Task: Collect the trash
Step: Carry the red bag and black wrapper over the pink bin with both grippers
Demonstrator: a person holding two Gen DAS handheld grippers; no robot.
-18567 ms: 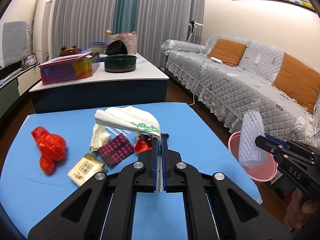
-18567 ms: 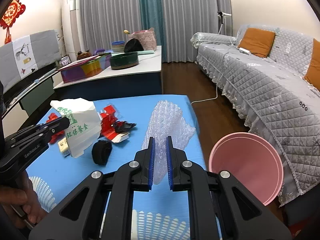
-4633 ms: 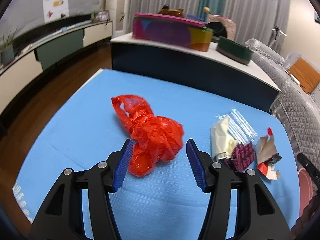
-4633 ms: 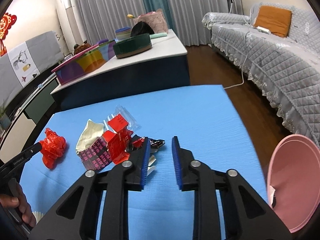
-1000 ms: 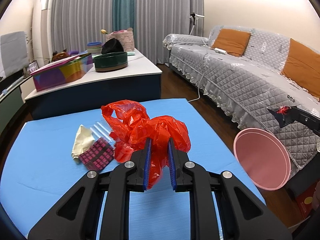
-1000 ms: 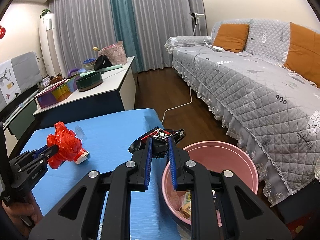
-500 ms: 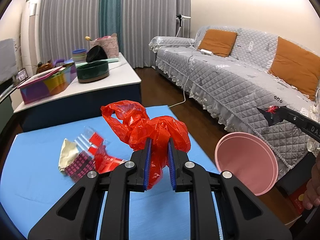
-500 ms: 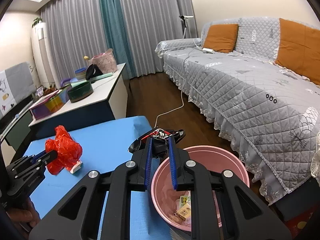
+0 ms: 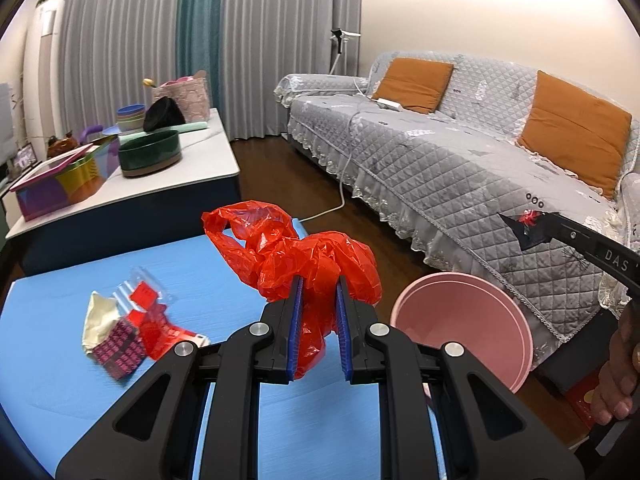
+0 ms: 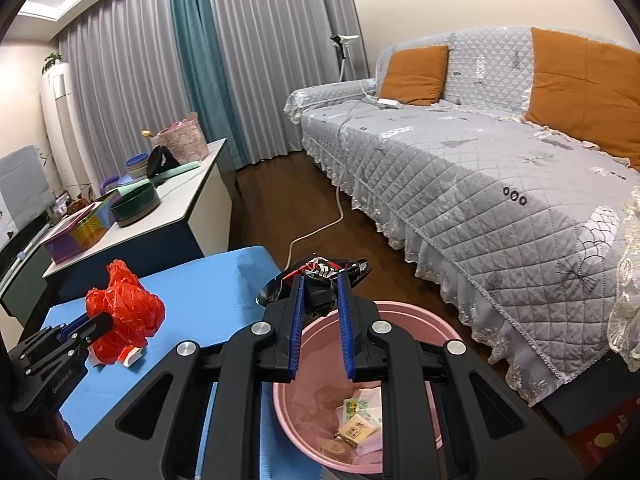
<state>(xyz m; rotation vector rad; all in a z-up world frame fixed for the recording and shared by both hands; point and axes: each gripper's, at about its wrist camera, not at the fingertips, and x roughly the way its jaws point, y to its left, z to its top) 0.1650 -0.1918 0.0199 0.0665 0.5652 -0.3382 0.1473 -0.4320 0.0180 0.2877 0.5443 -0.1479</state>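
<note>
My left gripper is shut on a crumpled red plastic bag, held above the blue table. The same red plastic bag shows at the left of the right wrist view. My right gripper is shut on a black and red crumpled wrapper, held over the near rim of the pink bin. The pink bin stands on the floor beside the table, with several paper scraps inside. The wrapper and right gripper also appear at the right of the left wrist view.
Loose trash lies on the table's left part: a cream wrapper, a patterned pack, red pieces. A grey quilted sofa with orange cushions runs along the right. A white counter with bowls and boxes stands behind the table. A hand grips the right tool.
Both grippers have moved to the right toward the pink bin with their loads. The bin looks larger and nearer in both views. The right gripper now hangs over its rim.
</note>
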